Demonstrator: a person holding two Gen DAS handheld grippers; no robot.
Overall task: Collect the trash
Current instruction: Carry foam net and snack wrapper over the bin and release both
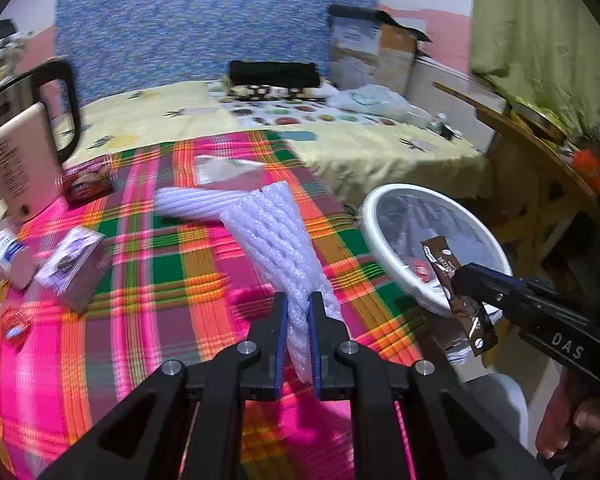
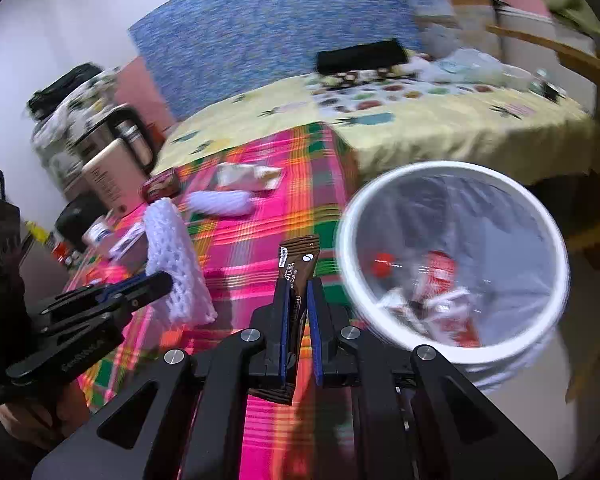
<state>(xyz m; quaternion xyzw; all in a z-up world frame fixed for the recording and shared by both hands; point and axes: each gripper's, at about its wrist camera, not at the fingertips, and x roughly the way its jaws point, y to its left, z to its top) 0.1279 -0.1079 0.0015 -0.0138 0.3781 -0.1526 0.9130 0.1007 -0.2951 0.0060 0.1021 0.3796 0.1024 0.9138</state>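
The right hand-held gripper (image 2: 298, 300) holds a brown sachet (image 2: 298, 268) upright, its long axis vertical. The bin (image 2: 452, 264) lies just to its right and lower, nearer this hand. The left hand-held gripper (image 1: 299, 312) holds a foam net (image 1: 276, 236) over the plaid surface (image 1: 180, 264).

The left tool (image 1: 298, 312) pinches a white foam net sleeve (image 1: 276, 236) above the plaid tabletop (image 1: 172, 280). To its right, the right tool (image 1: 458, 276) grips a brown coffee sachet (image 1: 452, 280) over the white bin (image 1: 384, 248).
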